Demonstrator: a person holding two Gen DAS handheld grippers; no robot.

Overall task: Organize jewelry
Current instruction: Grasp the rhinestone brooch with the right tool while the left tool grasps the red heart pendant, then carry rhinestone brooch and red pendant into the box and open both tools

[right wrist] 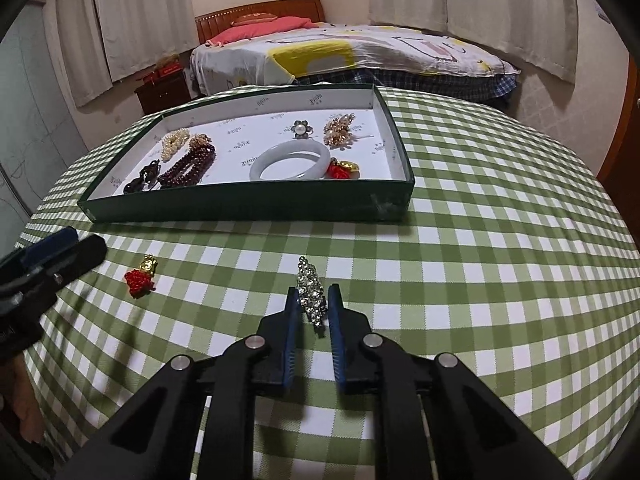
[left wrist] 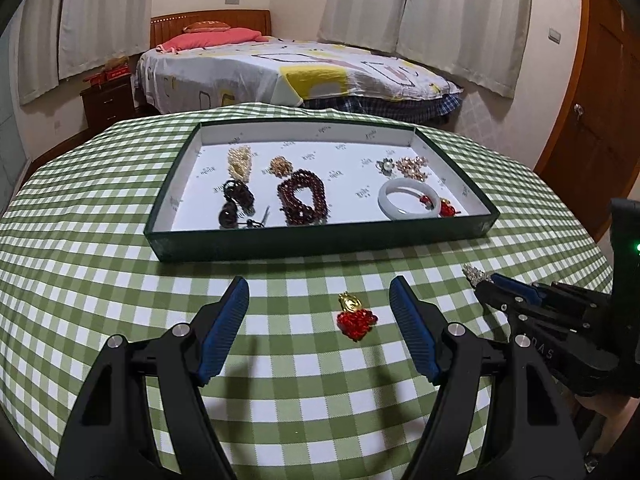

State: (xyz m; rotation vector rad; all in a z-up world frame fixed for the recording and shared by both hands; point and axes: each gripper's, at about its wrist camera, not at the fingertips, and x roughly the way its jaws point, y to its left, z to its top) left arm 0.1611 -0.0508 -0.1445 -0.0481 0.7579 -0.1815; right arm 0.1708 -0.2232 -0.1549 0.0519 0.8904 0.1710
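Right gripper (right wrist: 313,294) pinched rhinestone brooch (right wrist: 310,290) between blue pads, on checkered tablecloth (right wrist: 480,280). Left gripper (left wrist: 319,296) stood spread, red-gold charm (left wrist: 355,317) on cloth between its fingers, untouched. Green tray (left wrist: 320,236) ahead of both.

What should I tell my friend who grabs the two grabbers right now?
Right gripper: shut on the sparkly brooch, low over the checked tablecloth.
Left gripper: open, empty, with the red-and-gold charm on the cloth between its fingers.
Done: bracelets, the white bangle, brooches and another red charm already lie in the green tray.
Left: put the brooch in the tray, then pick up the charm and put it there too.
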